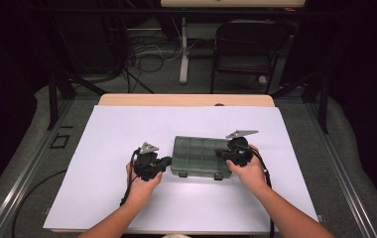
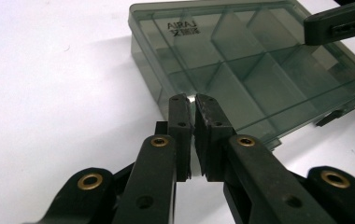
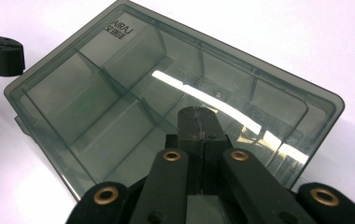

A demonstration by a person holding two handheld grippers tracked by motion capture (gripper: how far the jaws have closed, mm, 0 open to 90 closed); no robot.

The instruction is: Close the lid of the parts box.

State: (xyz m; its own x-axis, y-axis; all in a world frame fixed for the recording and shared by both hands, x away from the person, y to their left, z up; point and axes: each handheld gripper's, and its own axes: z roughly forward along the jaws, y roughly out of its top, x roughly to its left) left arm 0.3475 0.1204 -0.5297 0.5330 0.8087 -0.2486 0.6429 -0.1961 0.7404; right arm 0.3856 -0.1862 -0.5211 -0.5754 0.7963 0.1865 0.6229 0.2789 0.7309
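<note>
A smoky clear plastic compartment box (image 1: 201, 156) lies shut and flat on the white sheet, with its latches (image 1: 218, 176) on the near side. My left gripper (image 1: 168, 161) is level at the box's left end. In the left gripper view its jaws (image 2: 192, 100) stand almost together with only a thin slit, nothing between them, their tips just short of the box (image 2: 241, 60) wall. My right gripper (image 1: 219, 152) reaches in from the right end. Its shut jaws (image 3: 198, 114) sit over the lid (image 3: 119, 93), and I cannot tell whether they touch it.
A white sheet (image 1: 102, 148) covers the wooden table (image 1: 186, 99), with open room on all sides of the box. Behind the table stand a black folding chair (image 1: 248, 47), a white table leg (image 1: 183, 49) and loose cables (image 1: 147, 52) on the floor.
</note>
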